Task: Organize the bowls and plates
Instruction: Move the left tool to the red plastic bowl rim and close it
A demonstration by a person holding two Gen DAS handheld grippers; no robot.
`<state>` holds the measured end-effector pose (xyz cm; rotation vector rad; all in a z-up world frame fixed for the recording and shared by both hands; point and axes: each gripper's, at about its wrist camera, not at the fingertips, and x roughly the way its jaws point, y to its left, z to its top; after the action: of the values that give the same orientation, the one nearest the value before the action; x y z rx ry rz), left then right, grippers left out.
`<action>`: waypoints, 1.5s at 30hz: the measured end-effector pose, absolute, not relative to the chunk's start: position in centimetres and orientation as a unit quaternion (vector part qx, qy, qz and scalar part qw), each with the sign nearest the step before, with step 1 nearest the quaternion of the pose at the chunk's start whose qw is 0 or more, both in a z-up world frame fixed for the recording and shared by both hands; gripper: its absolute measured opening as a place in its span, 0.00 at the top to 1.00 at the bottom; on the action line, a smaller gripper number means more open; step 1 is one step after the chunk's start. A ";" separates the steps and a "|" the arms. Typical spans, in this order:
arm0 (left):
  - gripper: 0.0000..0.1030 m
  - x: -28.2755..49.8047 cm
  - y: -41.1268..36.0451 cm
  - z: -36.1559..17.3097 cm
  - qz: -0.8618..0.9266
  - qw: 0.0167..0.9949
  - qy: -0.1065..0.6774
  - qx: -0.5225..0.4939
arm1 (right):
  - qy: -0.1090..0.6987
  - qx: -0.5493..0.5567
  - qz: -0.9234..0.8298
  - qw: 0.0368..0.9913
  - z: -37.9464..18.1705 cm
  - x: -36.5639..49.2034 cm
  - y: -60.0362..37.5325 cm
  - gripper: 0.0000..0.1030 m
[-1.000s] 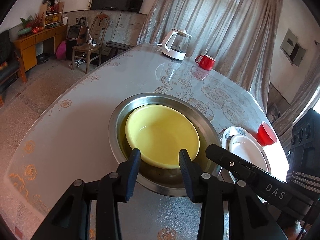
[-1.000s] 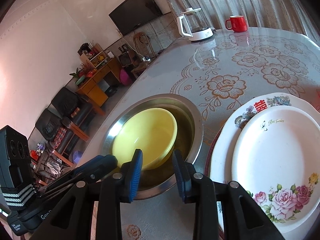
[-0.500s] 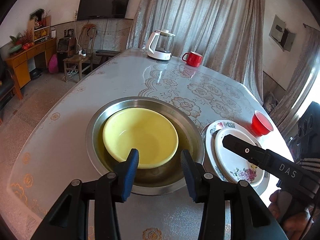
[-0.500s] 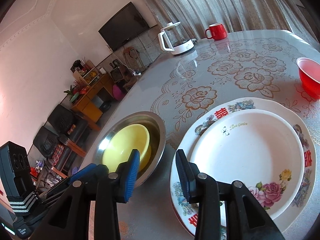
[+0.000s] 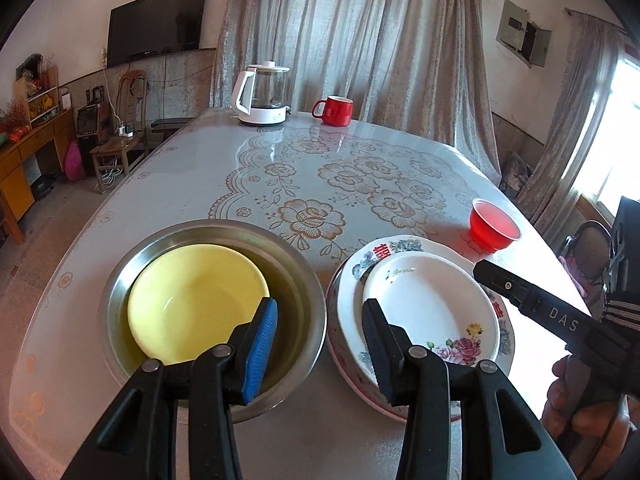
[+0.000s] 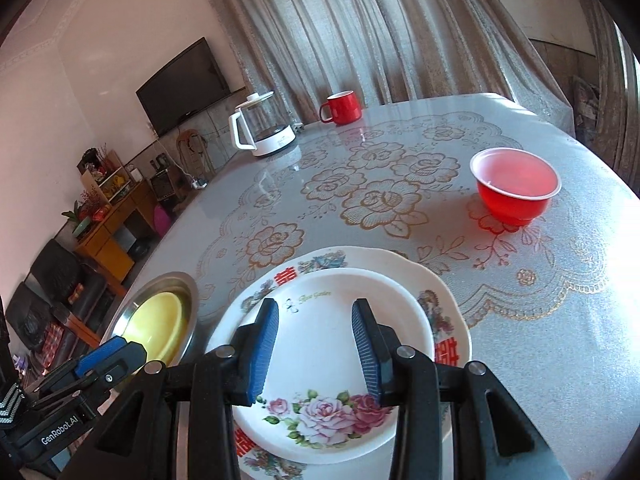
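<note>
Where curtains (image 5: 360, 40) & TV (image 5: 156, 16) back the floral-cloth table (image 5: 340, 176), both grippers (image 5: 320, 344) (image 6: 314, 344) hang unclenched, empty.

The right tool (image 6: 314, 344) hovers parted over 2 stacked plates (image 6: 340, 360), holding nothing.

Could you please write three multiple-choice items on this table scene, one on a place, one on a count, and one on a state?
1. Where is the yellow bowl?
A. inside the steel basin
B. on the plates
C. beside the kettle

2. How many red vessels stand on the table?
A. one
B. two
C. three

3. What does the right gripper hold?
A. a plate
B. the yellow bowl
C. nothing

Answers: 1 A, the basin's rim rings it. 2 B, the red mug and the red bowl. 3 C, its jaws are empty above the small plate.
</note>
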<state>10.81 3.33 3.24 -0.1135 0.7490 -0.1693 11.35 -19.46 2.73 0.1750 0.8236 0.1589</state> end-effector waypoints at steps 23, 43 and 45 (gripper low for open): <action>0.56 21.1 -11.4 3.5 -0.195 0.876 0.441 -0.022 | 0.381 0.188 -0.069 0.903 2.4 12.9 -35.4 0.61; 0.66 33.8 -20.8 0.0 -0.231 0.810 0.524 -0.130 | 0.381 0.227 -0.078 0.893 1.4 21.6 -41.2 0.73; 0.72 34.3 -21.3 -0.3 -0.234 0.808 0.524 -0.133 | 0.386 0.223 -0.081 0.891 0.9 22.2 -41.1 0.76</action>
<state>34.28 -21.28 -0.32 -0.2852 1.1202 -0.5002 22.18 -41.14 0.87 0.4636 0.8008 -0.1684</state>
